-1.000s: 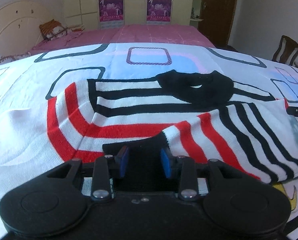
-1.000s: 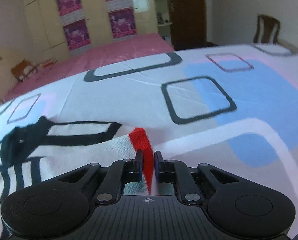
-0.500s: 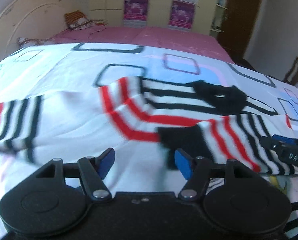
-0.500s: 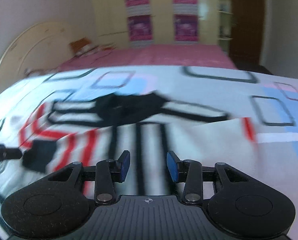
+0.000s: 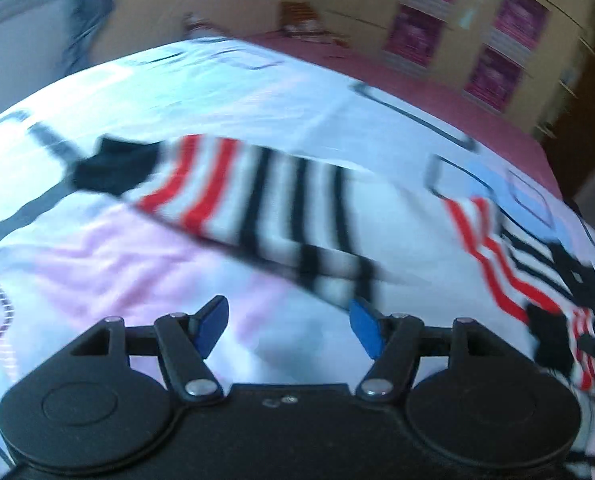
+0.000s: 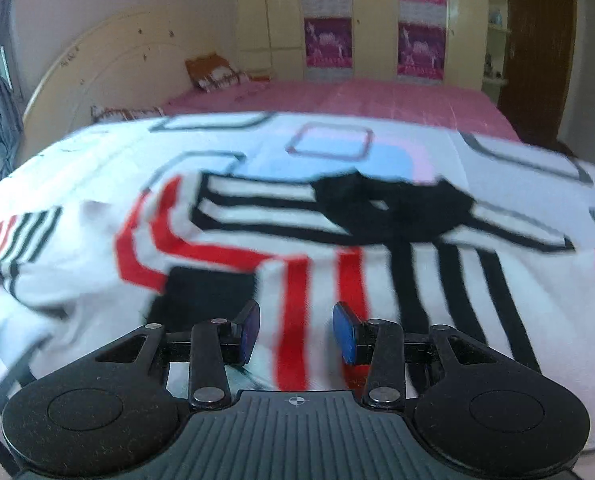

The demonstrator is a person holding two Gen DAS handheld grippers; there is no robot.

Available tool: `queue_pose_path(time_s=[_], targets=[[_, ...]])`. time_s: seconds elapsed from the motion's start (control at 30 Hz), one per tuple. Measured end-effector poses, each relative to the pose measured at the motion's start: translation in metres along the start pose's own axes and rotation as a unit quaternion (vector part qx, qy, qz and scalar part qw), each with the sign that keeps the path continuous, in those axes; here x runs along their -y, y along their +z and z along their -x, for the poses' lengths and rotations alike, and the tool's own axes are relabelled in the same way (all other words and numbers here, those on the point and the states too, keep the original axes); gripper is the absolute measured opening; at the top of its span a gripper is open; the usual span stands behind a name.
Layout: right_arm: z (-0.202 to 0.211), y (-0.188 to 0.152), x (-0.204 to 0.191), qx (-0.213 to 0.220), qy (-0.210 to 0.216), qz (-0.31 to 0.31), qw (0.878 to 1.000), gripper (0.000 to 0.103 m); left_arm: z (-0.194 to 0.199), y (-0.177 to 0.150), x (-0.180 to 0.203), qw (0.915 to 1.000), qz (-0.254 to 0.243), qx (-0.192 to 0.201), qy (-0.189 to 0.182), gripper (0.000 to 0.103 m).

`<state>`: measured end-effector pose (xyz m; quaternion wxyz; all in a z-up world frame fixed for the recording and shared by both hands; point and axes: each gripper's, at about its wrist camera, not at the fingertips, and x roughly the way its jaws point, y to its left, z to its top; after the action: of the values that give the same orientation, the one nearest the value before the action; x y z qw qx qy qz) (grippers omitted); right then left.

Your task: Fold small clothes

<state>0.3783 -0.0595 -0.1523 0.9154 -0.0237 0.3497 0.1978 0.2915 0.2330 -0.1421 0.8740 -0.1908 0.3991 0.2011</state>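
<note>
A small white sweater (image 6: 281, 240) with red and black stripes and a black collar (image 6: 393, 204) lies on the patterned bed sheet (image 6: 337, 148). Its right sleeve is folded across the body, black cuff (image 6: 205, 292) near the middle. Its left sleeve (image 5: 265, 196) lies stretched out flat, ending in a black cuff (image 5: 113, 164). My left gripper (image 5: 287, 330) is open and empty, just above the sheet in front of the stretched sleeve. My right gripper (image 6: 295, 332) is open and empty, low over the folded sleeve. The sweater's body shows at the right of the left wrist view (image 5: 537, 264).
The sheet covers a bed with a pink cover (image 6: 337, 96) and a cream headboard (image 6: 109, 68) behind. A wardrobe with purple posters (image 6: 329, 40) and a brown door (image 6: 537, 40) stand at the back.
Both grippers let go of the sweater and opened. The left gripper swung left to face the stretched-out sleeve. The right gripper moved left over the folded sleeve.
</note>
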Motion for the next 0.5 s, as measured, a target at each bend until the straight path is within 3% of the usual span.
queue_pose_path(time_s=[0.17,0.33,0.43,0.5], targets=[[-0.028,-0.005,-0.027,-0.042,0.0,0.014,0.999,0.041,-0.015,0.024,-0.048,0.9974,0.072,0.002,0.001,0.067],[-0.022,-0.003,-0.032,-0.022,-0.002,-0.001,1.0,0.041,-0.034,0.042,-0.086,0.9911,0.133,0.005,-0.01,0.067],[-0.027,-0.001,-0.037,-0.025,-0.012,0.002,1.0,0.041,-0.048,0.052,-0.098,0.9881,0.152,0.016,-0.02,0.063],[-0.032,-0.006,-0.038,-0.032,-0.017,0.006,0.999,0.041,-0.055,0.058,-0.101,0.9885,0.149,0.026,-0.012,0.049]])
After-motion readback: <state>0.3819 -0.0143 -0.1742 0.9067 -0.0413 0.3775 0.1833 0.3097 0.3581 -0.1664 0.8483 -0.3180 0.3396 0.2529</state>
